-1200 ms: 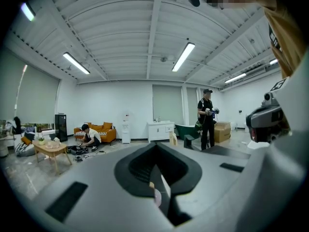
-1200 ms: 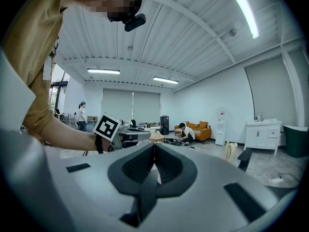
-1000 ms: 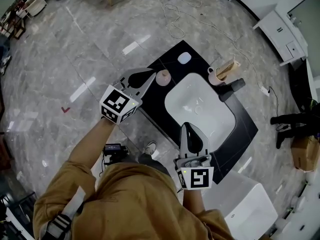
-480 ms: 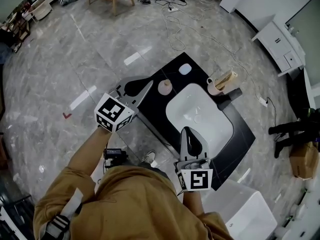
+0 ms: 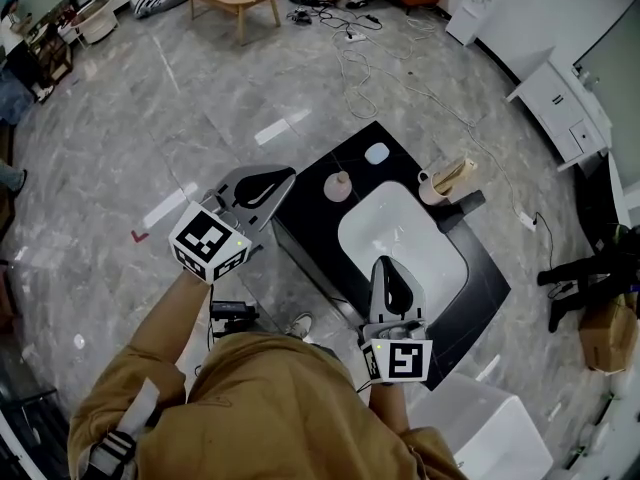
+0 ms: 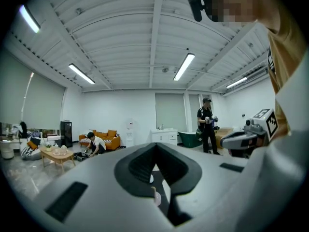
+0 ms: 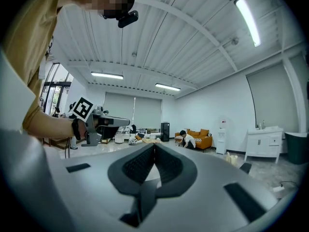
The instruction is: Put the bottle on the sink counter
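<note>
A small pink bottle (image 5: 338, 186) stands upright on the black sink counter (image 5: 310, 208), just left of the white basin (image 5: 400, 233). My left gripper (image 5: 288, 174) hovers to the left of the bottle, clear of it, with its jaws shut and nothing between them. In the left gripper view the left gripper (image 6: 155, 144) points level into the room. My right gripper (image 5: 386, 264) hangs over the basin's near rim, also shut and empty. In the right gripper view the closed tips of the right gripper (image 7: 154, 145) meet.
On the counter's far side lie a white soap dish (image 5: 377, 153), a mug (image 5: 432, 186) holding wooden items and a black faucet (image 5: 460, 208). A white bin (image 5: 485, 428) stands at the near right. Cables (image 5: 370, 48) trail across the floor beyond.
My left gripper has drawn back leftward and upward from the bottle, which stays standing on the counter. The right gripper has held its place.
</note>
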{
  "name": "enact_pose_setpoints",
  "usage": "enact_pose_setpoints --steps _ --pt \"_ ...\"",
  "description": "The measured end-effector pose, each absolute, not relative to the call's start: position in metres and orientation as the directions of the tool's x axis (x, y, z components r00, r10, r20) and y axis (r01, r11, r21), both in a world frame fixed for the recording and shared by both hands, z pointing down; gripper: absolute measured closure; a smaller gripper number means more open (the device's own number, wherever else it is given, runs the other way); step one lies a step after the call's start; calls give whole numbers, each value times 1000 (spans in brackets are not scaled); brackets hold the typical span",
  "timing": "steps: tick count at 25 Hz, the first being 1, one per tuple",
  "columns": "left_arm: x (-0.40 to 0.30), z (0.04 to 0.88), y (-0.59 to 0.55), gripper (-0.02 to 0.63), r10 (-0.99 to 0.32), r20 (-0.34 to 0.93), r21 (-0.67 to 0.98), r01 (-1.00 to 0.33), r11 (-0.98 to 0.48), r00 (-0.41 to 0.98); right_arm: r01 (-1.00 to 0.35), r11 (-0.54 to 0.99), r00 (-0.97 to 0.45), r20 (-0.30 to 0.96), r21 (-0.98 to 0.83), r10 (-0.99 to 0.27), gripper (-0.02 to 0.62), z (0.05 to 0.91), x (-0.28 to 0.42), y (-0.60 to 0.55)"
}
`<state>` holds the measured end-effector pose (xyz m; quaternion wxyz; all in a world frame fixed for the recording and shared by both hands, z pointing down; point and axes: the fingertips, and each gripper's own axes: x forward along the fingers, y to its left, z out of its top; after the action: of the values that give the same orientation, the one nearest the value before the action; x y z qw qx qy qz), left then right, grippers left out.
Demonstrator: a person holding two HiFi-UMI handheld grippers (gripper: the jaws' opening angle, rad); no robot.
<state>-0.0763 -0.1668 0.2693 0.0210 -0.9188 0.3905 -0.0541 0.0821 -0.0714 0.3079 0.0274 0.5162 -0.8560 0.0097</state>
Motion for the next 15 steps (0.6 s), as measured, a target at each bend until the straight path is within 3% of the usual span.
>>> enact_pose_setpoints --steps 15 --pt "-93 234 -123 604 -733 33 -91 -728 -680 680 -896 443 -443 26 22 -896 589 292 93 -68"
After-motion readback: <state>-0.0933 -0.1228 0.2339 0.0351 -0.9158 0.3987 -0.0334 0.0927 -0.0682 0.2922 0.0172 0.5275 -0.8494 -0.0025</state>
